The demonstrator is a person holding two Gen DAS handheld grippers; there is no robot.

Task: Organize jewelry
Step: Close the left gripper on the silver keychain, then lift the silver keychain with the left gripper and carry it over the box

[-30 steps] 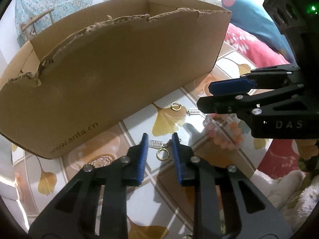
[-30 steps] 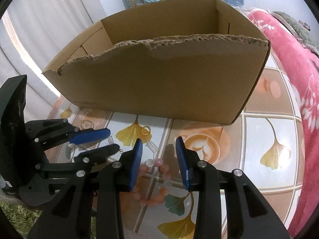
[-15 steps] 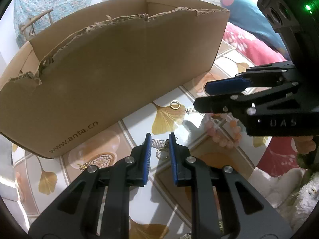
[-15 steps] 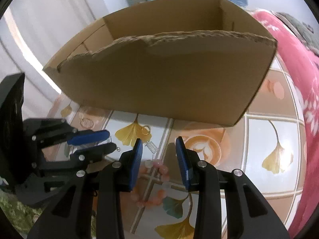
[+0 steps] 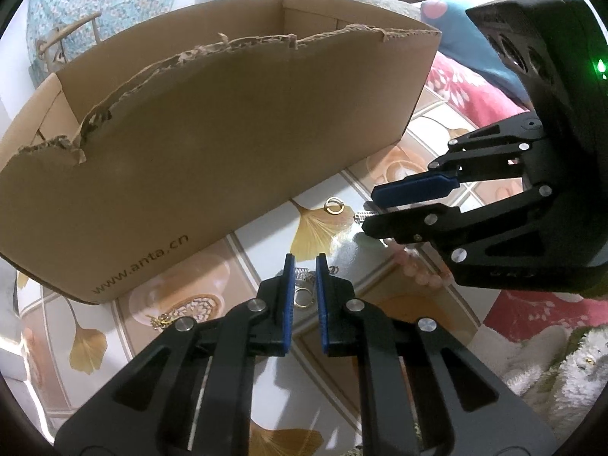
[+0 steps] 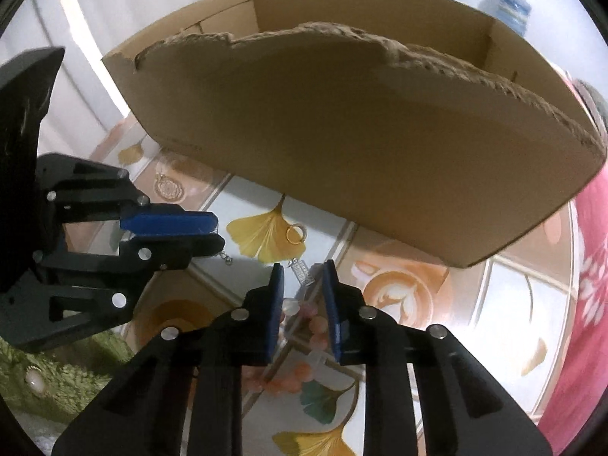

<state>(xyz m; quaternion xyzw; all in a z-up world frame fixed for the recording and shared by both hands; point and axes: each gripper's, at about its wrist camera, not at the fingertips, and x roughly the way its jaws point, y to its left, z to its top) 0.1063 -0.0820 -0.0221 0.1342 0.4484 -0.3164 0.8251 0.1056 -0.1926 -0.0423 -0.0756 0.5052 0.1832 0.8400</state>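
Observation:
My left gripper [image 5: 304,262] is nearly shut around a silver-and-gold earring [image 5: 303,292] lying on the tablecloth, its blue pads [image 5: 289,277] close on each side. My right gripper [image 6: 303,269] is open above a pink bead bracelet [image 6: 300,378]; it also shows in the left wrist view [image 5: 383,205]. A second earring with a gold ring [image 5: 334,205] and silver spring [image 6: 301,270] lies near the open cardboard box [image 5: 212,144], which stands just behind. The left gripper shows in the right wrist view [image 6: 212,231].
A thin gold chain [image 5: 167,318] lies at the box's left front corner. The ginkgo-leaf tablecloth [image 6: 505,304] covers the table. A pink floral blanket [image 6: 592,304] lies to the right, and white and green plush [image 5: 562,364] at the near edge.
My left gripper's jaws have closed in around the earring, from wide apart to a narrow gap. My right gripper has moved slightly forward over the bracelet, still open.

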